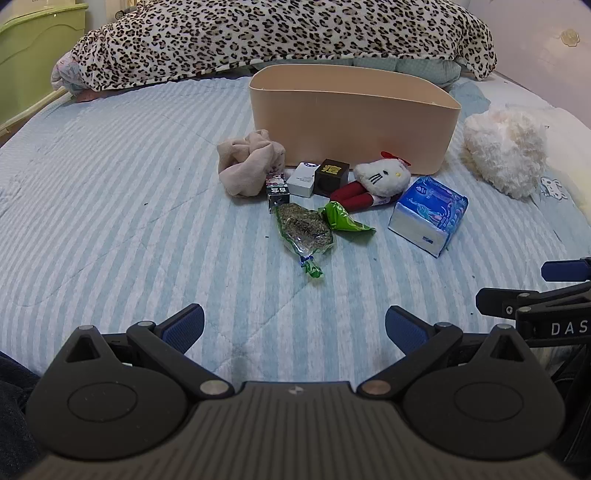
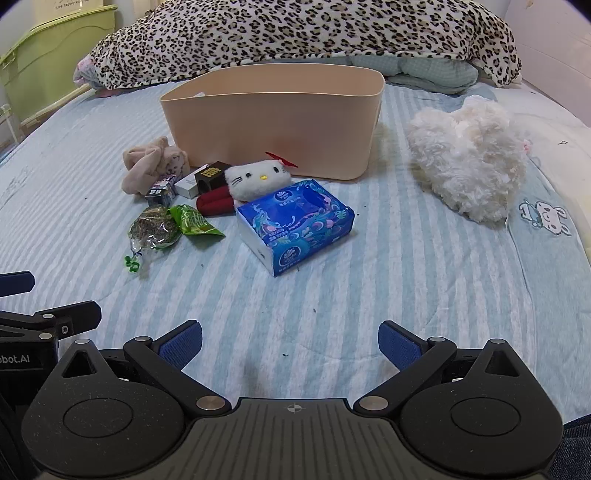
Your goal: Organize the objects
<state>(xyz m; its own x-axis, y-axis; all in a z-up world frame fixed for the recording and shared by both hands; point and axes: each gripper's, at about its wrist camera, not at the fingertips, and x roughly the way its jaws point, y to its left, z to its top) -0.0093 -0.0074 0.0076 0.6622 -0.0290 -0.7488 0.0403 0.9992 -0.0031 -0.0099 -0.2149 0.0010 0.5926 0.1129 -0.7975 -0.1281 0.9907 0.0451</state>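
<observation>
A beige bin (image 1: 354, 122) (image 2: 273, 122) stands on the striped bed. In front of it lie a beige cloth (image 1: 249, 166) (image 2: 151, 164), a small patterned box (image 1: 277, 190) (image 2: 160, 192), a white box (image 1: 303, 180), a dark box (image 1: 332, 177) (image 2: 210, 176), a white cat plush (image 1: 380, 177) (image 2: 255, 179), a clear bag of dried herbs (image 1: 303, 229) (image 2: 153, 229), a green packet (image 1: 343, 219) (image 2: 194, 221) and a blue tissue pack (image 1: 428, 216) (image 2: 295, 221). My left gripper (image 1: 294, 326) and right gripper (image 2: 290, 341) are open and empty, low over the bed, well short of the objects.
A fluffy white item (image 1: 506, 151) (image 2: 469, 155) lies right of the bin. A leopard-print blanket (image 1: 280, 37) (image 2: 303, 33) is piled behind it. A green cabinet (image 1: 33, 51) stands at far left. The right gripper's fingers (image 1: 528, 295) show at the left view's right edge.
</observation>
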